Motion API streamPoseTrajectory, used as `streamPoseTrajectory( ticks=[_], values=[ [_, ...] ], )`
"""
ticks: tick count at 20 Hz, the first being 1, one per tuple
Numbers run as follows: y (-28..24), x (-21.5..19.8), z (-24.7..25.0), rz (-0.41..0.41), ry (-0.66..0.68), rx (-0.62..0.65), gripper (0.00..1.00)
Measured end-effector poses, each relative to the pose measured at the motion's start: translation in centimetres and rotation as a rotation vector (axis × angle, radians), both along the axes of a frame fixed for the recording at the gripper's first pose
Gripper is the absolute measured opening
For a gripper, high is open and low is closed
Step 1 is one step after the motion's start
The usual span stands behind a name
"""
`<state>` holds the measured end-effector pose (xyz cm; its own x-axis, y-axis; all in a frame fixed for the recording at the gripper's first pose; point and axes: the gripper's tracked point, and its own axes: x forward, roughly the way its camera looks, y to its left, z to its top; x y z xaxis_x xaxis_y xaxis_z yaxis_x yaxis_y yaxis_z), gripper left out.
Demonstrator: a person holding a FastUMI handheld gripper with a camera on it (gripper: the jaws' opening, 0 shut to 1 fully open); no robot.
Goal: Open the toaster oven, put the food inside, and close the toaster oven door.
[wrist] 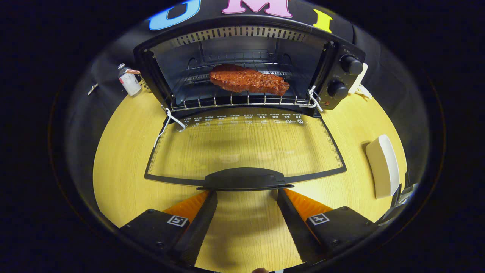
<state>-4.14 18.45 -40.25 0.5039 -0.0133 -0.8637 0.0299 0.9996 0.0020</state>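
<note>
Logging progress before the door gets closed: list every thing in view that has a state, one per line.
toaster oven: open
glass door: folded flat down onto the table
door handle: just ahead of the fingertips
steak: lying on the rack
rack: inside the oven
gripper: open, empty
small bottle: upright, capped

Pale wood worktop point(125, 167): toaster oven point(250, 68) at back, small bottle point(129, 80) beside it, white dish point(383, 166) opposite.
</note>
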Motion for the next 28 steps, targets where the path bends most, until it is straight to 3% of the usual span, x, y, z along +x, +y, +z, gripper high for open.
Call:
streamPoseTrajectory(
  ticks=[14,28],
  values=[
    [0.5,-0.3,5.2,0.015,-0.142,0.055,0.99],
    [-0.6,5.3,14.2,0.012,-0.335,0.073,0.98]
  ],
)
